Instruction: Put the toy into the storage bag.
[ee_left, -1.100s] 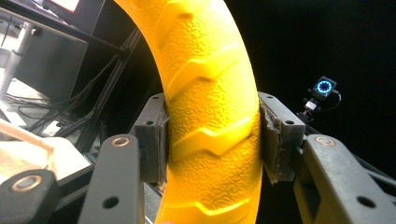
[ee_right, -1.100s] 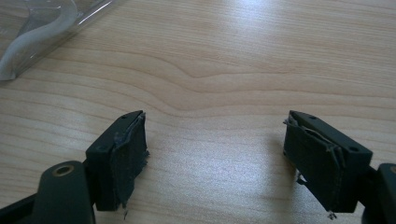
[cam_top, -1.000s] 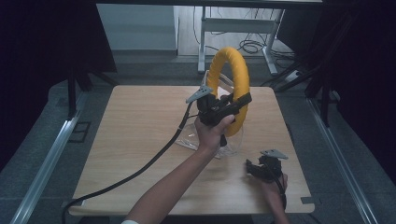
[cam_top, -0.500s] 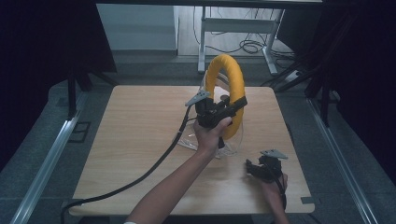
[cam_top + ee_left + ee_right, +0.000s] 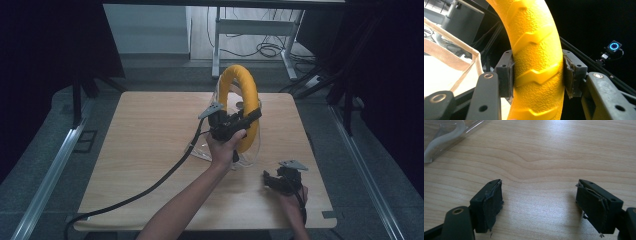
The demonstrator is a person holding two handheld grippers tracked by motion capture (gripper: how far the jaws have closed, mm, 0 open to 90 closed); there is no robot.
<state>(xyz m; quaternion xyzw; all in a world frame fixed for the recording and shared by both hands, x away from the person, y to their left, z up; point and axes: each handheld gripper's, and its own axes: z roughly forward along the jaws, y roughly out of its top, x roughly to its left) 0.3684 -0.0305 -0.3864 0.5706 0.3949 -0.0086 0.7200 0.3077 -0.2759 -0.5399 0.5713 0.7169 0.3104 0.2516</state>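
yellow ring (image 5: 536,62) clamped in left claw (image 5: 537,72); right claw (image 5: 540,205) spread wide.

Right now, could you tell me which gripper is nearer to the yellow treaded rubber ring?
Left. The left gripper is clamped on the yellow treaded rubber ring; the right gripper rests open near the wooden table's front-right corner, apart from it.

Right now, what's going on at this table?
A person works with a pair of tongs in each hand. The left tongs are shut on a yellow ring with a tyre-like tread, holding it upright above the wooden table, over a clear plastic bag lying there. The right tongs sit open and empty, low over the near right part of the table, with the bag's edge off to one side.
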